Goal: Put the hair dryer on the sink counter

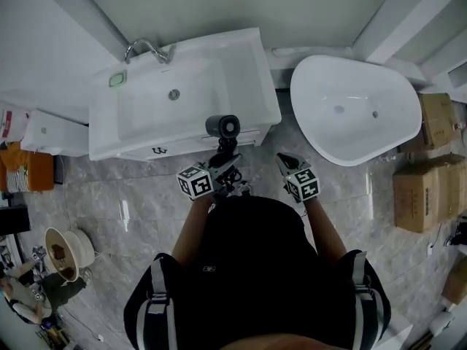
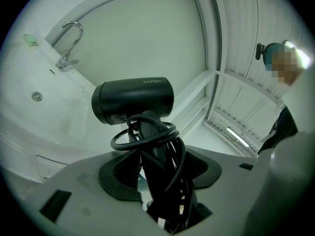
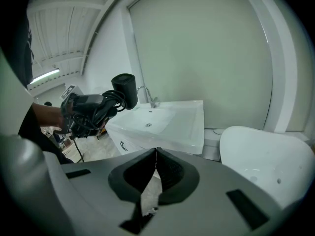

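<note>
The black hair dryer stands upright with its barrel over the front edge of the white sink counter. My left gripper is shut on its handle, around which the cord is wound. In the left gripper view the hair dryer rises from between the jaws of my left gripper, with the sink counter to its left. My right gripper hangs beside it over the floor. In the right gripper view my right gripper is shut, with nothing in it, and the hair dryer shows at the left.
A chrome faucet stands at the back of the sink basin. A white bathtub lies to the right of the counter. Cardboard boxes are stacked at the far right. A bowl and other clutter sit on the floor at the left.
</note>
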